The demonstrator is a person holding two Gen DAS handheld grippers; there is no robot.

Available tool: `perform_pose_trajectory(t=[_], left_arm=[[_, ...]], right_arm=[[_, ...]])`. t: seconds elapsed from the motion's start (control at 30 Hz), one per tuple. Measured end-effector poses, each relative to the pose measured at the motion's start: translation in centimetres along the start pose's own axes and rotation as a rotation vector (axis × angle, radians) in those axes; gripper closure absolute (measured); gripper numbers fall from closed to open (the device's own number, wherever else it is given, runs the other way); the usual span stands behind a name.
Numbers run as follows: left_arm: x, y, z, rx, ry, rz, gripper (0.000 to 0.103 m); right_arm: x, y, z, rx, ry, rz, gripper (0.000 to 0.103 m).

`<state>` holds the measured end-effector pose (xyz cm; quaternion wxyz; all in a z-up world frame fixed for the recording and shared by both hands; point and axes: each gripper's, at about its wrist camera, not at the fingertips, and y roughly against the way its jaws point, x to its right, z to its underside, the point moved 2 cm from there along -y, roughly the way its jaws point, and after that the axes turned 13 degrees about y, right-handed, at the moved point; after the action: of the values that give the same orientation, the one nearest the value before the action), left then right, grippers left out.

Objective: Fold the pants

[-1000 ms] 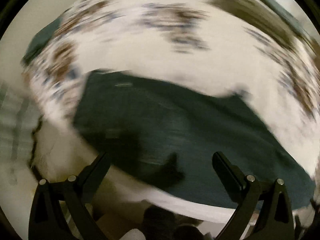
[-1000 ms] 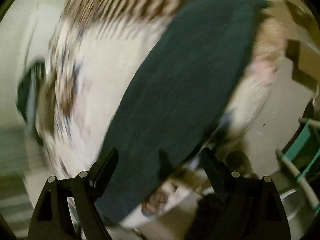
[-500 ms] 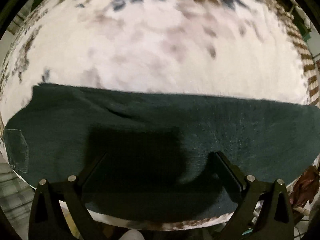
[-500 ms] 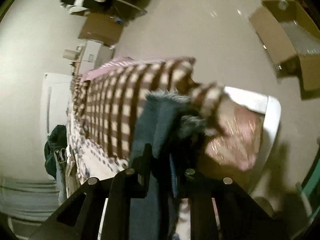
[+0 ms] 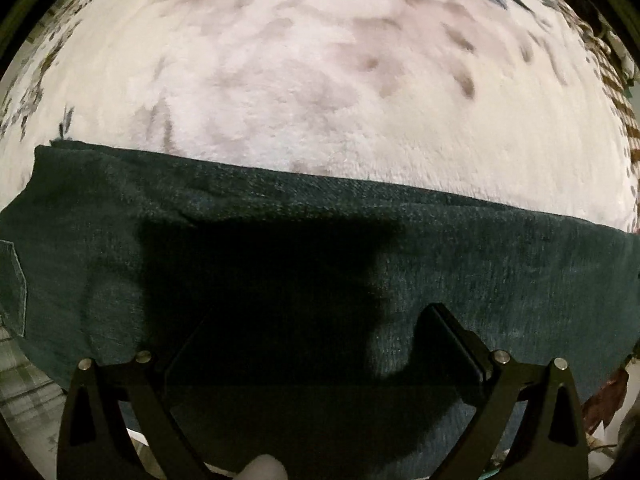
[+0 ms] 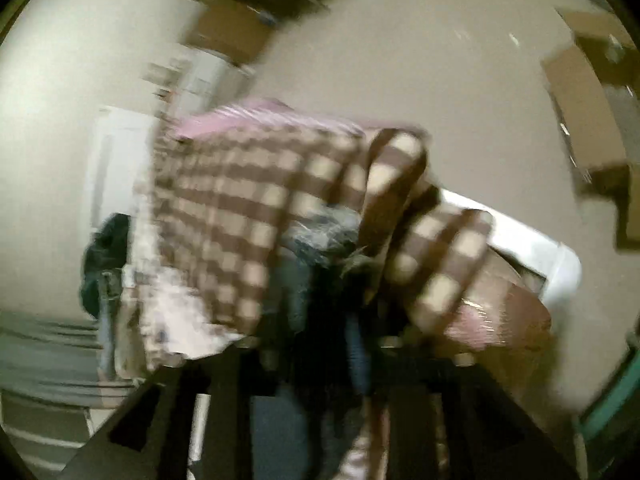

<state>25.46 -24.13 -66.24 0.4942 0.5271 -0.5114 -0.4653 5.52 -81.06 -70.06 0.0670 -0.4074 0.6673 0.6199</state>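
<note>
**Left tool spread over the pants, right tool pinching dark cloth**

In my left wrist view, at the far left edge, I see a stitched pocket patch (image 5: 14, 288) on the dark green pants (image 5: 500, 276). The pants run as a wide band across the lower half of the frame, lying flat on a pale fuzzy blanket (image 5: 320, 92) that fills the upper half. Bottom centre, my left gripper (image 5: 308, 332) sits just above the cloth with its two fingers spread wide and nothing between them; its shadow falls dark on the fabric. The left finger is lost in that shadow, the right finger (image 5: 452, 340) shows clearly.

My right wrist view is blurred. At left centre a dark garment (image 6: 104, 264) hangs near a white door (image 6: 116, 168). A brown-and-cream checked blanket (image 6: 240, 216) covers the middle of the frame. Below it, bottom centre, my right gripper (image 6: 320, 364) has its fingers pressed close together on a bunched fold of the dark pants. Further right is a white frame edge (image 6: 560, 264), and cardboard boxes (image 6: 588, 96) lie in the upper right on the floor.
</note>
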Motion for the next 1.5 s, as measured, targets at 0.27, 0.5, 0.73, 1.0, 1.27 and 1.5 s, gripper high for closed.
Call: perform_pose_trajectory(t=[0.27, 0.5, 0.73, 1.0, 1.27, 1.5], left_arm=[[-0.1, 0.1, 1.6, 0.052, 0.005, 0.016, 0.000], [-0.2, 0.3, 2.2, 0.051, 0.013, 0.016, 0.000], [-0.1, 0.3, 1.6, 0.038, 0.013, 0.009, 0.000], [0.2, 0.4, 0.3, 0.018, 0.012, 0.004, 0.000], [0.2, 0.2, 0.0, 0.023, 0.011, 0.005, 0.000], [0.2, 0.0, 0.2, 0.023, 0.015, 0.005, 0.000]], right_arm=[[-0.8, 0.4, 0.5, 0.034, 0.027, -0.143, 0.058], [-1.4, -1.2, 1.3, 0.009, 0.092, -0.001, 0.083], [-6.1, 3.8, 3.8, 0.100, 0.242, 0.002, 0.088], [-4.6, 4.5, 5.0, 0.073, 0.209, 0.044, 0.087], [-6.8, 2.8, 2.5, 0.127, 0.306, 0.067, 0.085], [-4.9, -2.6, 1.5, -0.042, 0.218, 0.136, 0.053]])
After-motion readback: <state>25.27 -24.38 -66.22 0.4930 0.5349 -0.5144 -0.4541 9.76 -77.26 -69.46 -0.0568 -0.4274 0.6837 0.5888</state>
